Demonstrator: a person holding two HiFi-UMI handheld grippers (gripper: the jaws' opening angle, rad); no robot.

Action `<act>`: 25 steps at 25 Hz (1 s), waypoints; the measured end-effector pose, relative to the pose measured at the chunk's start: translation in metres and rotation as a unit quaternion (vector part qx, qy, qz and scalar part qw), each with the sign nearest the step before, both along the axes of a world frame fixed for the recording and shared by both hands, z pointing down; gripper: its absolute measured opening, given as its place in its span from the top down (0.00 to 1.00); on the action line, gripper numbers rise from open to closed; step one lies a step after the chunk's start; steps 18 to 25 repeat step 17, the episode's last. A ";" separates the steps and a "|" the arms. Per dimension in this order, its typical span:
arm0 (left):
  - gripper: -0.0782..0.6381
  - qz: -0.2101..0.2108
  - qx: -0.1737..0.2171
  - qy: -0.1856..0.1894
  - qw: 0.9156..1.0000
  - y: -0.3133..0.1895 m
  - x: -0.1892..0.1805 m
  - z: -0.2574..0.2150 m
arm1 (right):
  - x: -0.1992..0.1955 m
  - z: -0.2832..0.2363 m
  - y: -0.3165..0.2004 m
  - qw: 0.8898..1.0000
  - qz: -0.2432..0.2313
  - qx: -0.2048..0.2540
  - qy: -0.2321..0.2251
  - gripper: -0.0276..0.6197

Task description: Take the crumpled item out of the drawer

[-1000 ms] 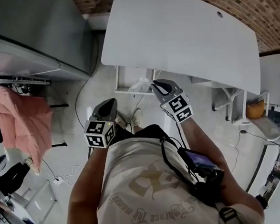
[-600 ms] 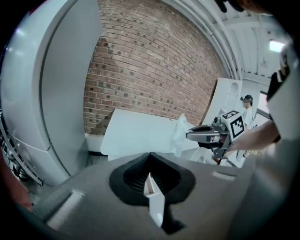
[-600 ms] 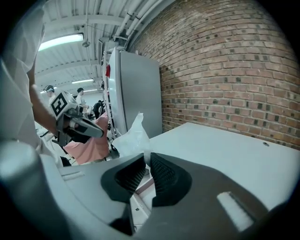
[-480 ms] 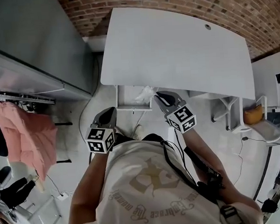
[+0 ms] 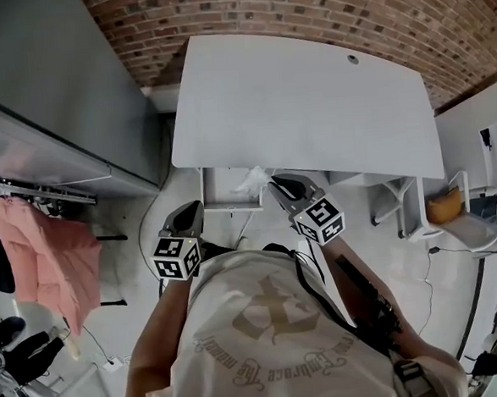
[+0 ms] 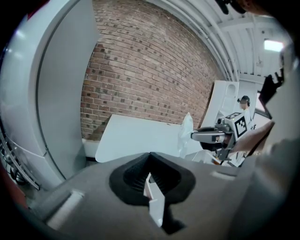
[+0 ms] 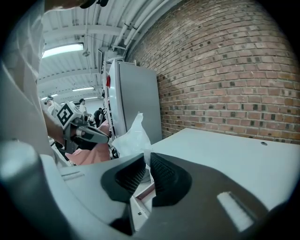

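The crumpled item [image 5: 254, 181] is a white, thin plastic wad, and my right gripper [image 5: 274, 182] is shut on it just above the open white drawer [image 5: 224, 206] under the desk's near edge. In the right gripper view the wad [image 7: 132, 139] sticks up from between the closed pads of the gripper [image 7: 146, 164]. My left gripper [image 5: 196, 208] hangs to the left of the drawer, shut with nothing in it. Seen from the left gripper [image 6: 150, 159], the right gripper [image 6: 197, 136] holds the wad [image 6: 185, 136] beside the desk top.
A white desk [image 5: 310, 104] stands against a brick wall [image 5: 320, 14]. To its left is a tall grey cabinet [image 5: 46, 97], and a pink garment [image 5: 53, 258] hangs lower left. White shelving with an orange thing [image 5: 443, 207] is at the right.
Both grippers have risen, and the right one has carried the white wad up from the drawer toward the desk's edge. The head view has tipped to show more wall.
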State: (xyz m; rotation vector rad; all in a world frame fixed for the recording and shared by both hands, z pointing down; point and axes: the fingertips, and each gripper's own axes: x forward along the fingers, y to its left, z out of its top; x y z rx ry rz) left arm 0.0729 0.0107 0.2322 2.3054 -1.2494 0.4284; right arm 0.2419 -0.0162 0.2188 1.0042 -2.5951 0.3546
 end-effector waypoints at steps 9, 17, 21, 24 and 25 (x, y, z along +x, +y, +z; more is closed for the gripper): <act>0.89 -0.001 0.013 0.001 1.000 -0.005 0.005 -0.005 | 0.003 -0.007 -0.001 1.000 -0.006 0.004 -0.008 0.89; 0.89 0.000 0.014 -0.001 1.000 -0.007 0.005 -0.002 | -0.002 -0.008 0.000 1.000 -0.014 0.008 -0.005 0.89; 0.89 0.000 0.014 -0.001 1.000 -0.007 0.005 -0.002 | -0.002 -0.008 0.000 1.000 -0.014 0.008 -0.005 0.89; 0.89 0.000 0.014 -0.001 1.000 -0.007 0.005 -0.002 | -0.002 -0.008 0.000 1.000 -0.014 0.008 -0.005 0.89; 0.89 0.000 0.014 -0.001 1.000 -0.007 0.005 -0.002 | -0.002 -0.008 0.000 1.000 -0.014 0.008 -0.005 0.89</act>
